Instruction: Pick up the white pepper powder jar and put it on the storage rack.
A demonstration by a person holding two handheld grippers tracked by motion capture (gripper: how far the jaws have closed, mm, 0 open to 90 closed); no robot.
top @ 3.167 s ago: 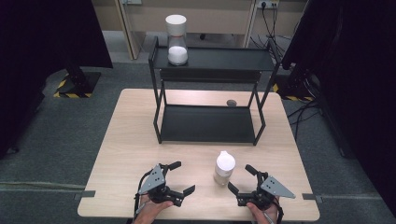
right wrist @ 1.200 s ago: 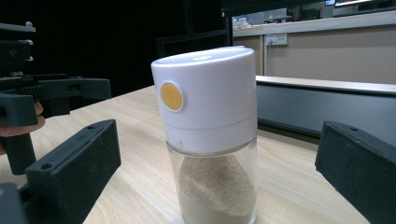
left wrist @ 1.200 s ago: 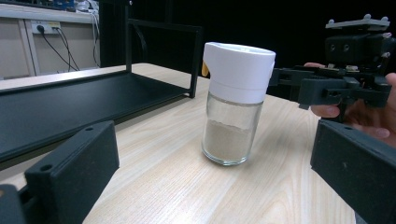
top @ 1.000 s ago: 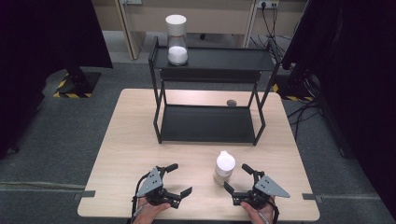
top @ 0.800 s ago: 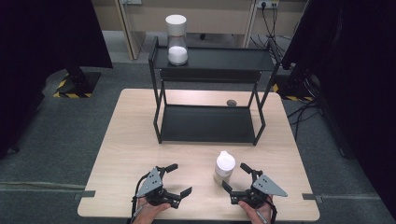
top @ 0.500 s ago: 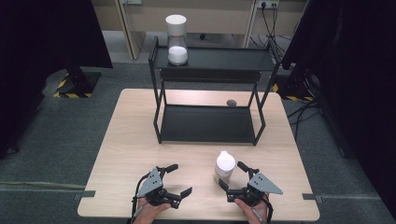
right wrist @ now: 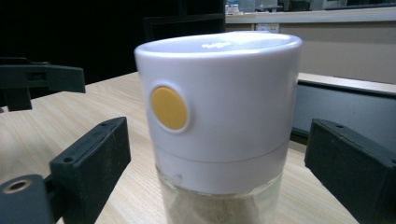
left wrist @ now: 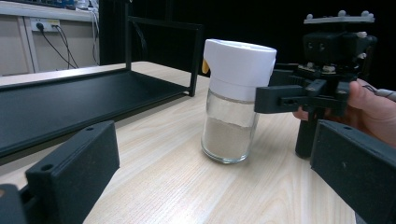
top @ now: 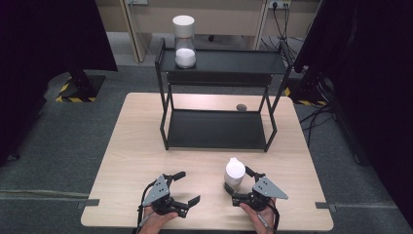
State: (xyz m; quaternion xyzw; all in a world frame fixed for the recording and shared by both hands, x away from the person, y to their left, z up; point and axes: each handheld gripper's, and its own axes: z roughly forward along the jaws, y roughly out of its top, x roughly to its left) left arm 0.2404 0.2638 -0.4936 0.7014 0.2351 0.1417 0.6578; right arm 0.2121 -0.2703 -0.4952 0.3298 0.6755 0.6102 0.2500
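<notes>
High view: nearest the person, the left gripper and the right gripper are seen at the near edge of the table, well apart. The jar stands upright on the table between the right gripper's jaws, its long axis vertical, white cap uppermost. Beyond it a black shelf is set across the table, with a small dark object behind its lower tier and an hourglass-shaped container on its top tier.

Right gripper view: a yellow round button on the cap is shown facing the camera, a detail not resolved from above. The jaws flank the jar with a gap on each side; they have just been closing, and no contact is yet made.

Left gripper view: the jar's glass body, part-filled with pale powder, is shown from the side, with the right gripper's jaw at cap height. The left jaws are held wide apart and empty.
</notes>
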